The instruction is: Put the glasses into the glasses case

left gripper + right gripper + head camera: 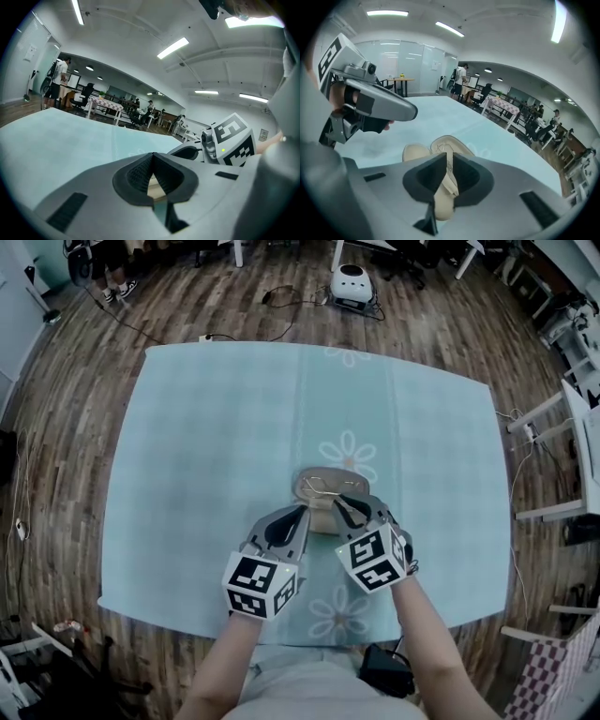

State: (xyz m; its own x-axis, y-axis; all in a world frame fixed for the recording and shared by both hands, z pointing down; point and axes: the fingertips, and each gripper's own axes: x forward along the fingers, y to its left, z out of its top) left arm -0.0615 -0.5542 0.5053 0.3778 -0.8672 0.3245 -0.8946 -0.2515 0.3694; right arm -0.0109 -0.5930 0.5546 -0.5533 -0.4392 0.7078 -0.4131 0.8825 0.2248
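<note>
A beige glasses case (317, 480) lies open on the light blue tablecloth (216, 446), with thin wire glasses (330, 489) inside it. In the right gripper view the case (454, 143) sits just beyond the jaws. A beige flap of it runs down between the pads, and my right gripper (443, 164) is shut on that flap. In the head view the right gripper (349, 506) is at the case's near right edge. My left gripper (301, 513) is at the near left edge. Its fingertips meet, and in its own view the left gripper (152, 157) shows only a sliver of beige behind the jaws.
The table's near edge (309, 638) is close behind both hands. A black bag (384, 669) lies at the person's feet. On the wooden floor beyond the table are a white device (352, 282) and cables (281, 298). White furniture (572, 427) stands at the right.
</note>
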